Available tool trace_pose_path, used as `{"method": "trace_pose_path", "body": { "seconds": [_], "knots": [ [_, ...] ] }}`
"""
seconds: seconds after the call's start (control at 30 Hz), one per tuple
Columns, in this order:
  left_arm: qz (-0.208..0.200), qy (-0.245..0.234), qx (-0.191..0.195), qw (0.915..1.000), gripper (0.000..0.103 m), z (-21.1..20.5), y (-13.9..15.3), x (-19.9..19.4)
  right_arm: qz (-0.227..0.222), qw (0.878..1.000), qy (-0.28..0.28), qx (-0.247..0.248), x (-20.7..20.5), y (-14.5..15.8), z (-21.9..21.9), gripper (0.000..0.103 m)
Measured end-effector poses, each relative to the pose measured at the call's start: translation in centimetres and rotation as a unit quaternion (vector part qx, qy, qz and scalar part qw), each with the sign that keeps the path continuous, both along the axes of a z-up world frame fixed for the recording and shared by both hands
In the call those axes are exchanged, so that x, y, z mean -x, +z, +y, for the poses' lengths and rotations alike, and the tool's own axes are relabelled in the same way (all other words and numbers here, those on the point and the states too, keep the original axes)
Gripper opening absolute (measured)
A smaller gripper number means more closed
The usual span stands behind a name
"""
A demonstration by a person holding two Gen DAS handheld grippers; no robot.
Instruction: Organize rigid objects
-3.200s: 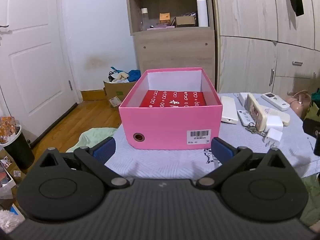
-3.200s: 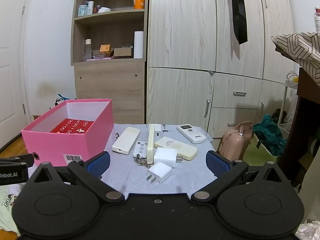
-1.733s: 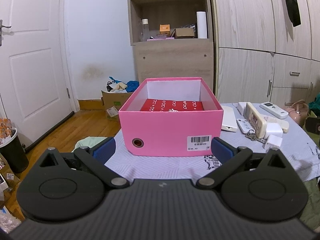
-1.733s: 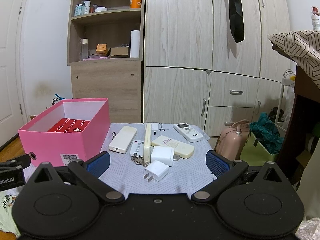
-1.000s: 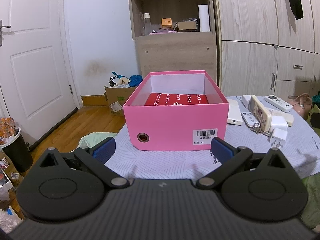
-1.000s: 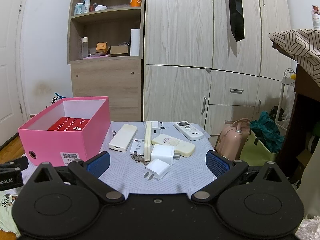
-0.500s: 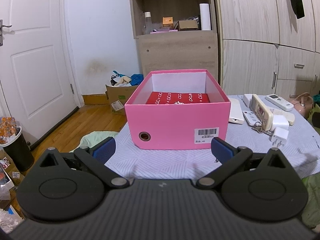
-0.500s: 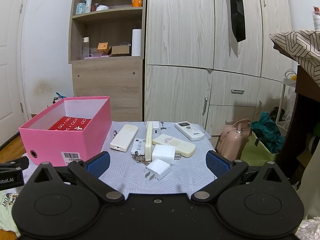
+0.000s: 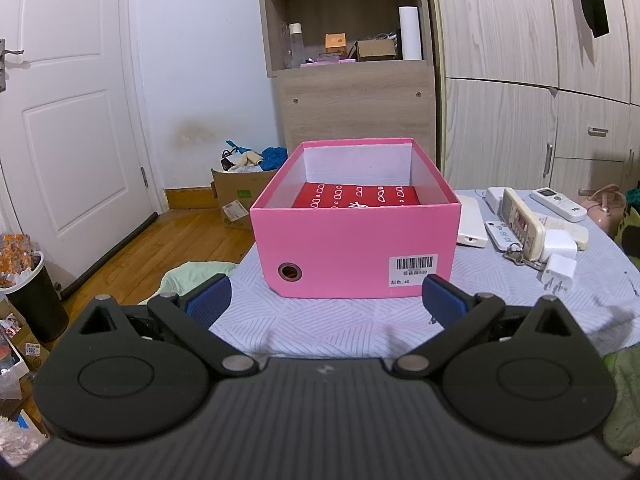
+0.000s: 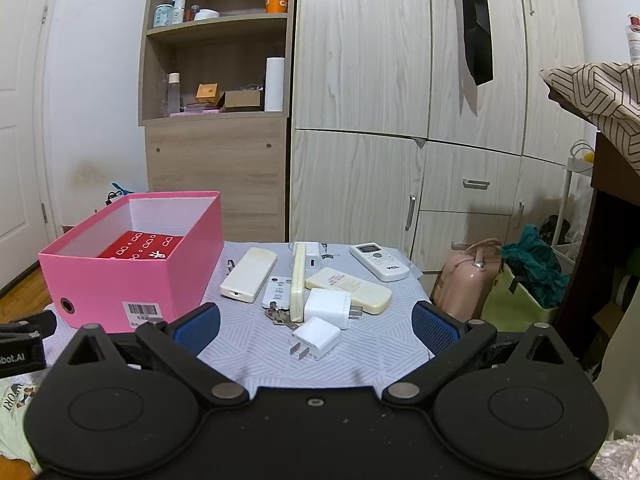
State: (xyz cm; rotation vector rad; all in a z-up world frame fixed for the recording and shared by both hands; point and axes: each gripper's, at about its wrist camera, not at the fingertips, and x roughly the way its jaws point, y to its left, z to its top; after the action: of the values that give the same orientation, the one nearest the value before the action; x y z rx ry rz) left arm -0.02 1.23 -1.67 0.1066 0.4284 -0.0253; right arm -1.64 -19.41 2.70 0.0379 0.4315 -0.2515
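Nearest in the left wrist view, the left claw [image 9: 325,300], spread wide and gripping nothing, blue pads level with the near edge of the tabletop [image 9: 360,320] and its pale patterned cloth. Just beyond, squarely ahead, a pink box [image 9: 354,256], lid off, barcode label on the near wall, a red printed item [image 9: 356,199] flat on its floor.

In the right wrist view, the right claw [image 10: 316,326], likewise spread and empty, aimed at the clutter to the right of the pink box. Closest to it, a small white charger plug [image 10: 316,338] with prongs toward the camera; right behind, a second white charger [image 10: 329,307] touching a cream remote [image 10: 348,285]. Beside those, a bunch of keys [image 10: 280,316] against a small white key fob remote [image 10: 278,290], and a cream remote set on edge [image 10: 298,280]. Left of that, a flat white rectangular case [image 10: 249,274] near the box wall. Farther back, a white air-conditioner remote [image 10: 379,267] lying apart near the far right corner, and a white adapter block [image 10: 314,251] at the far edge.

Past the tabletop, a wooden shelf unit [image 10: 216,80] and wardrobe doors [image 10: 360,80].
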Motion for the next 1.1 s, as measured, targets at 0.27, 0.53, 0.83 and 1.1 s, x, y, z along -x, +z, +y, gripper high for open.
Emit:
{"method": "trace_pose_path", "body": {
  "seconds": [0.27, 0.53, 0.83, 1.1],
  "knots": [
    [0.009, 0.001, -0.003, 1.0, 0.103, 0.0, 0.0, -0.2, 0.003, 1.0, 0.002, 0.003, -0.1, 0.0, 0.1, 0.103],
    [0.051, 0.017, 0.026, 0.9982, 0.103, 0.4, 0.1, -0.8, 0.005, 1.0, 0.002, 0.001, -0.1, 0.0, 0.1, 0.103],
    [0.176, -0.01, 0.051, 0.9829, 0.103, 1.2, 2.7, -2.8, 0.001, 0.996, 0.075, -0.039, -1.1, 2.9, -1.6, 0.103],
    [0.153, -0.08, 0.083, 0.9814, 0.103, 4.6, 9.2, -6.4, 0.085, 0.972, 0.192, -0.104, -9.0, 8.2, -5.1, 0.103]
  ]
}}
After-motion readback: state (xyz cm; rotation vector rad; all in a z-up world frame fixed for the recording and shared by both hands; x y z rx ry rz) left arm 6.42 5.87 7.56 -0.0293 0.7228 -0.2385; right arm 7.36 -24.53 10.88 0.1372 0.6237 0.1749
